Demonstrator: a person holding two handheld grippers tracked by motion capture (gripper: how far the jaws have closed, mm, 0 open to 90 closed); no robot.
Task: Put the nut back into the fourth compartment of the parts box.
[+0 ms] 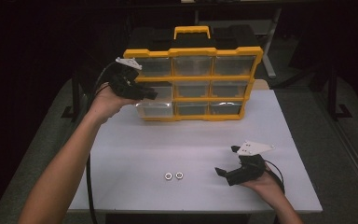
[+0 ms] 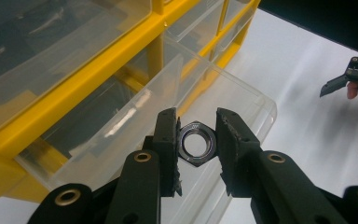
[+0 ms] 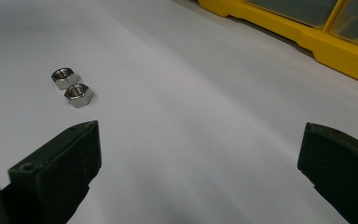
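Note:
A yellow organizer [image 1: 193, 79] with clear drawers stands upright at the back of the white table [image 1: 135, 154]. Its bottom-left drawer [image 2: 135, 121] is pulled out. My left gripper [image 2: 196, 142] hangs over that drawer, shut on a steel hex nut [image 2: 196, 143] held edge-on between the pads; from above the left gripper [image 1: 142, 93] sits at the organizer's left side. Two more nuts [image 1: 173, 176] lie side by side near the table's front, also the nuts [image 3: 72, 87] in the right gripper view. My right gripper [image 1: 228, 161] rests open at the front right, pointing toward them.
The organizer's yellow handle [image 1: 192, 31] rises behind it. Its yellow base edge [image 3: 307, 37] crosses the upper right of the right gripper view. The right hand and its gripper [image 2: 354, 77] appear far off in the left gripper view. Dark floor surrounds the table.

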